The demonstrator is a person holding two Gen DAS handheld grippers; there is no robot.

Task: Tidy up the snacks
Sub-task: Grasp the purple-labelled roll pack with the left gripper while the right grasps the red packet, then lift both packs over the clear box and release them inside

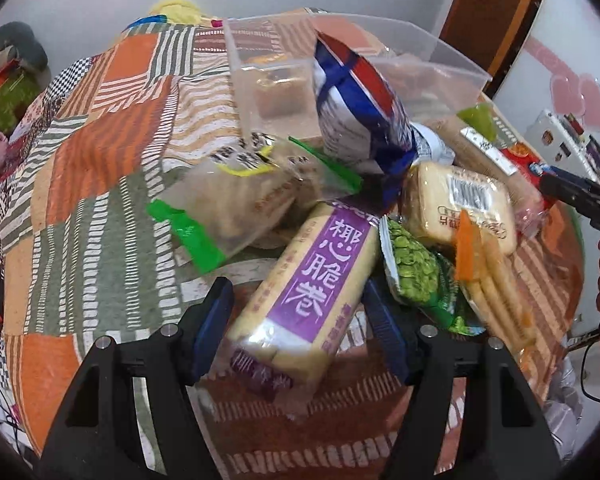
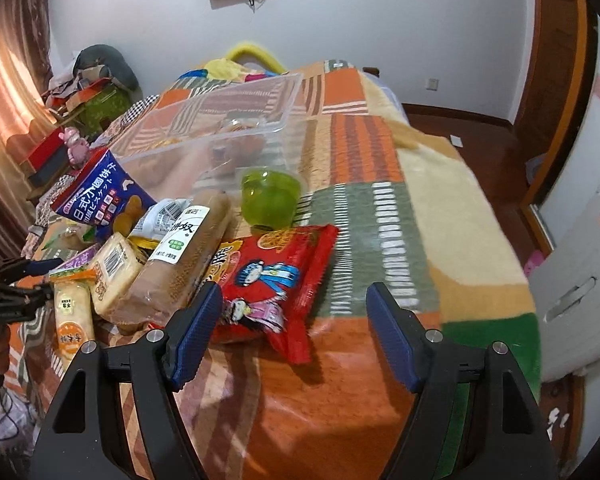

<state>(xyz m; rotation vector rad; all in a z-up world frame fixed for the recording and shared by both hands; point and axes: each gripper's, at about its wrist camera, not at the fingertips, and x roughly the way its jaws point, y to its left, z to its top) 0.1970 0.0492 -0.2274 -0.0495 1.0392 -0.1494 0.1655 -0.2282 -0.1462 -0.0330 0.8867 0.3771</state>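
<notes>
Snacks lie heaped on a patchwork blanket [image 1: 100,152]. My left gripper [image 1: 296,284] is open, its blue pads standing either side of a long purple-labelled wafer pack [image 1: 304,292] with small gaps showing. Around that pack lie a green pea packet [image 1: 416,268], a barcoded bread pack [image 1: 460,204], a clear bag with green edges [image 1: 228,204] and a blue biscuit bag [image 1: 356,100]. My right gripper [image 2: 293,286] is open just above the near end of a red snack bag [image 2: 276,276]. A clear plastic bin [image 2: 220,120] stands behind the heap.
A green jelly cup [image 2: 270,196] and a brown cracker pack [image 2: 180,256] sit beside the red bag. Bare blanket [image 2: 420,200] stretches to the right of the heap. A white cabinet [image 2: 572,280] stands off the bed's right edge; clutter [image 2: 92,92] is piled far left.
</notes>
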